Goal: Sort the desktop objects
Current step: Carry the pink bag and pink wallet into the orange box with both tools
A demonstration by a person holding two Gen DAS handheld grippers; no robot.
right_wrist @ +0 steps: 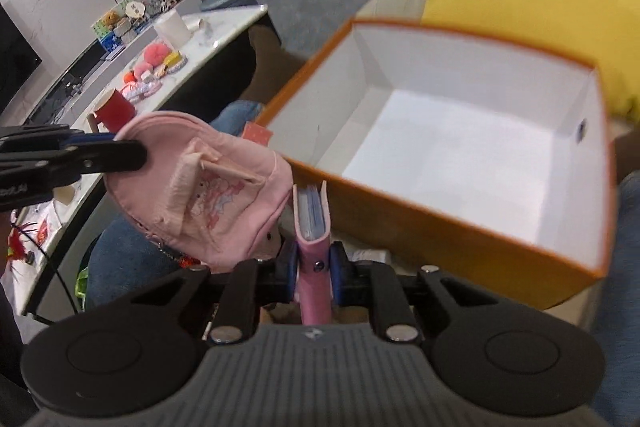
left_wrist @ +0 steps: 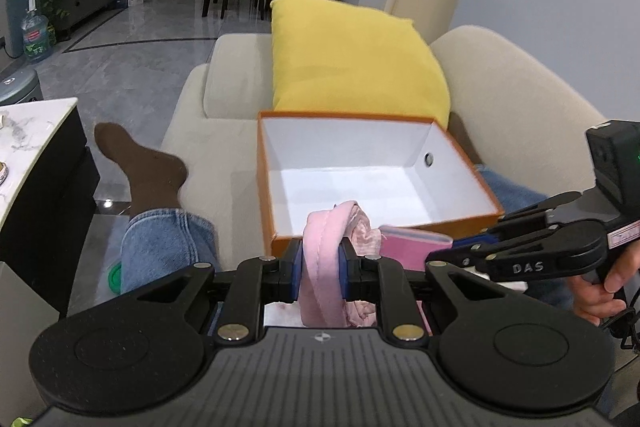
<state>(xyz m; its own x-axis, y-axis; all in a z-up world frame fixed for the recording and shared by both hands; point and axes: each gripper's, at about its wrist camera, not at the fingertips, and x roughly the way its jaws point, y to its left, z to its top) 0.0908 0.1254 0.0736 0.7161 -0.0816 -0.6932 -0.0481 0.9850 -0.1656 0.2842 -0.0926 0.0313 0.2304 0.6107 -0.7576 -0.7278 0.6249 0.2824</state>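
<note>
The left tool [left_wrist: 320, 267] is pinching a small pink bag [right_wrist: 200, 183] by its upper edge, the blue pads pressing on the fabric from both sides, while the right tool [right_wrist: 314, 267] is clamping a pink booklet [right_wrist: 311, 215] by its snap-button spine, pages facing forward. Both things are hanging just short of the near wall of the orange box [right_wrist: 420, 223], which is lying open and white inside on the sofa [left_wrist: 224, 155], in front of a yellow cushion [left_wrist: 352, 55]. The box is lying straight ahead of both tools and slightly below them, its long axis running away from them (toward the cushion); the right tool is looking nearer to the rim, so the booklet would probably go in first. The bag is soft, slack and printed with a cartoon figure, and should sag on release. The booklet is stiff and thin, standing upright on edge.
</note>
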